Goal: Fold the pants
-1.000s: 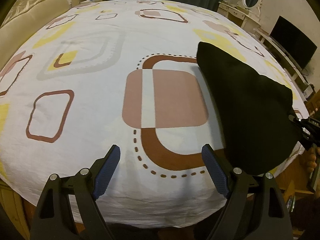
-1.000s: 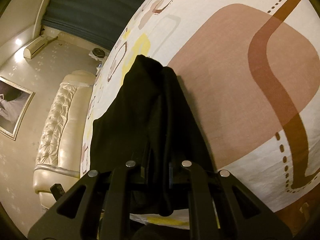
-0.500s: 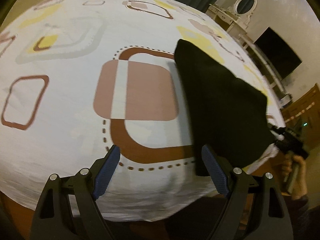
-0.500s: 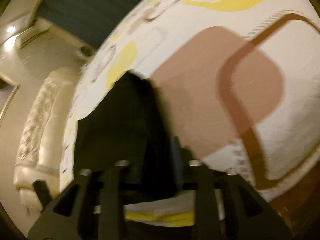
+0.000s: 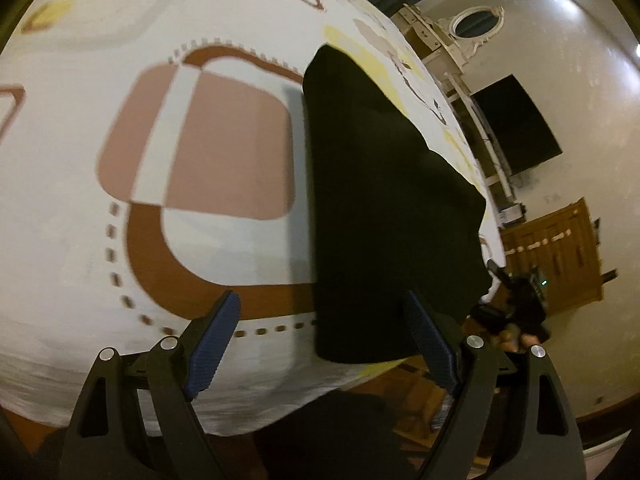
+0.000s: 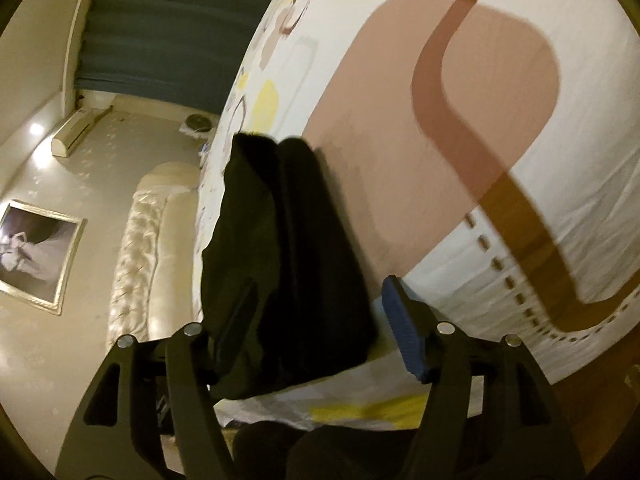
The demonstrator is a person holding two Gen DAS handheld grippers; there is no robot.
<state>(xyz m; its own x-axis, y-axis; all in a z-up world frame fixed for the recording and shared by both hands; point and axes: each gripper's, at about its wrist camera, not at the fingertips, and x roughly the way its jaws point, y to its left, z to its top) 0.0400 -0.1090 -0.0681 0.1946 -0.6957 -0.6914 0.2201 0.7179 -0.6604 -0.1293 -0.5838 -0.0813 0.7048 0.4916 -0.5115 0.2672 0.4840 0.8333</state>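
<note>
One folded black pants (image 5: pixel 384 216) lies on the patterned bed (image 5: pixel 120 272), ahead of my wide empty left gripper (image 5: pixel 324 340) and between my right gripper's (image 6: pixel 308 320) opening jaws, pads off cloth.

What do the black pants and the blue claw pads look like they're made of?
Pants: soft, matte, thick knit or fleece, probably; they absorb light and slump in rounded folds. Too dark to tell the weave.
Pads: likely rubber or grippy plastic; a fine ribbed texture shows, with a dull sheen.
</note>
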